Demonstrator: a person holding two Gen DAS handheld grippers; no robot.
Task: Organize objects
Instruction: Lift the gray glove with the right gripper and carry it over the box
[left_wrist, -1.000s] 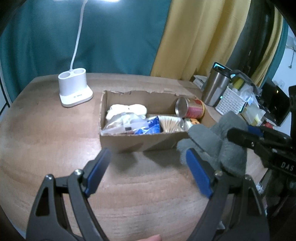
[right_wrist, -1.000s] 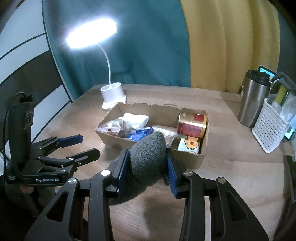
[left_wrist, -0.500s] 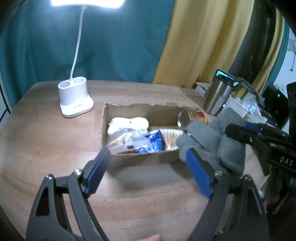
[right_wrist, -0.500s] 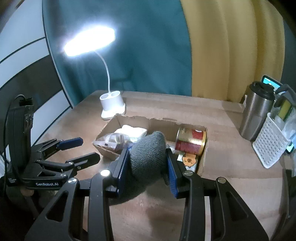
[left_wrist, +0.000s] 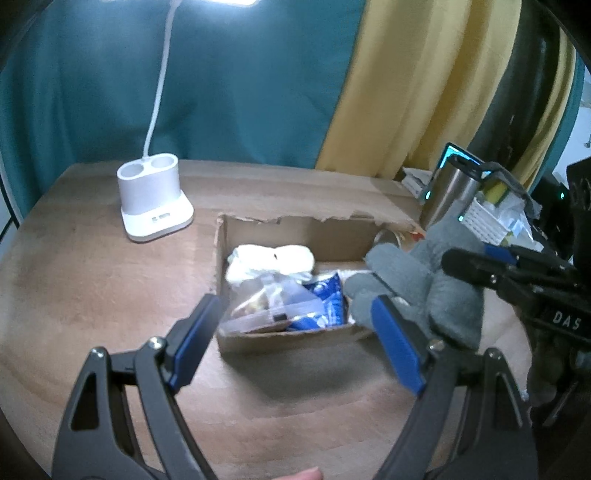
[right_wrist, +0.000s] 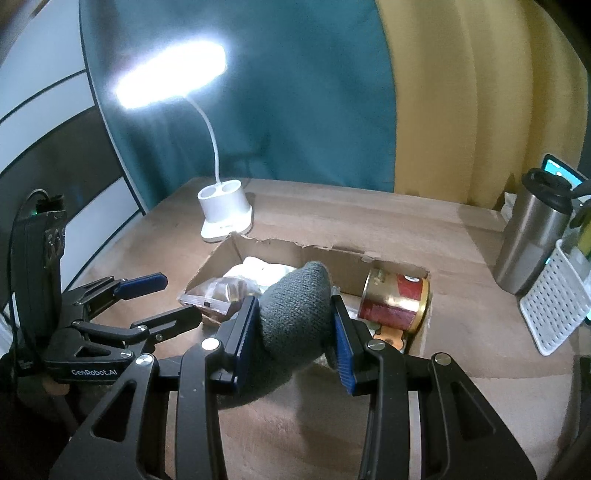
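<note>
Wool of a grey knit glove (right_wrist: 295, 314) fills the right claw (right_wrist: 295, 332), clamped tight and held above the near edge of the cardboard box (right_wrist: 421, 343) on the counter (right_wrist: 369, 221). Left claw (left_wrist: 295, 332) gapes empty before that box.

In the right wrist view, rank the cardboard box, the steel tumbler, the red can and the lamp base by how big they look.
Largest to smallest, as they look:
1. cardboard box
2. steel tumbler
3. red can and lamp base: too alike to rank, and the can lies nearer the camera.
</note>
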